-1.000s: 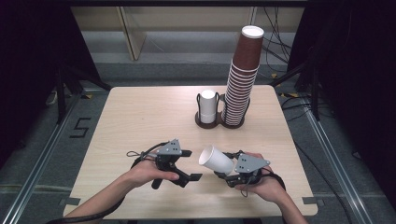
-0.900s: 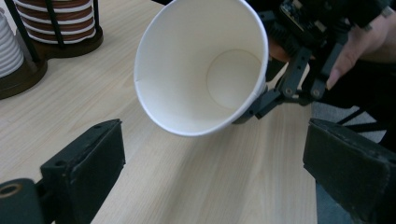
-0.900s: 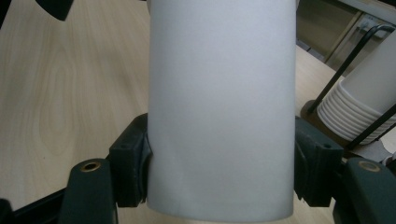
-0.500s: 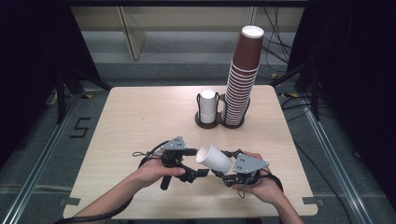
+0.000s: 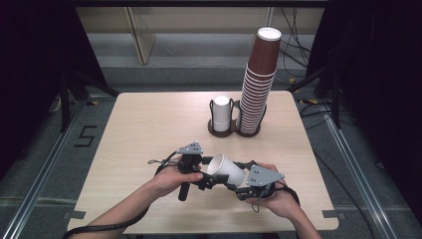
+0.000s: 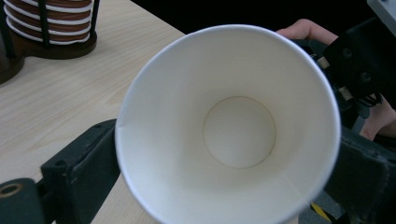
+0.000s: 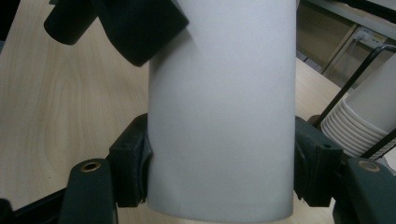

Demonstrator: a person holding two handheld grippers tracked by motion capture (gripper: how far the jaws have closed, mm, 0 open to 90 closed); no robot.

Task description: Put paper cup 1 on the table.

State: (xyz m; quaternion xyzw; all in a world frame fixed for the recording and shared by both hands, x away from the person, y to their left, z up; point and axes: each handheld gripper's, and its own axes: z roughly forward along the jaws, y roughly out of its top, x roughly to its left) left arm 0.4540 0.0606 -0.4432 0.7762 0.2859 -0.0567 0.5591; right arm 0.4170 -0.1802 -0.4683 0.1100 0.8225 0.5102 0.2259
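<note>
Presently listed: one loose white paper cup point(image 5: 226, 170), one tall brown cup stack point(image 5: 258, 84), one short white stack point(image 5: 221, 113), one two-slot holder point(image 5: 234, 130). Pale wooden table point(image 5: 144, 129), dark surroundings. Well in front of the holder, the plain, tapered cup is clamped by the right gripper point(image 5: 238, 180); the left gripper point(image 5: 208, 180) is spread around its rim.

A plain white paper cup point(image 5: 226, 170) lies on its side above the near middle of the table, its open mouth turned left and slightly far, its base to the right. The inside point(image 6: 229, 130) is clean and empty, with a round flat bottom. Its smooth outer wall point(image 7: 224, 112) shows no print.
</note>
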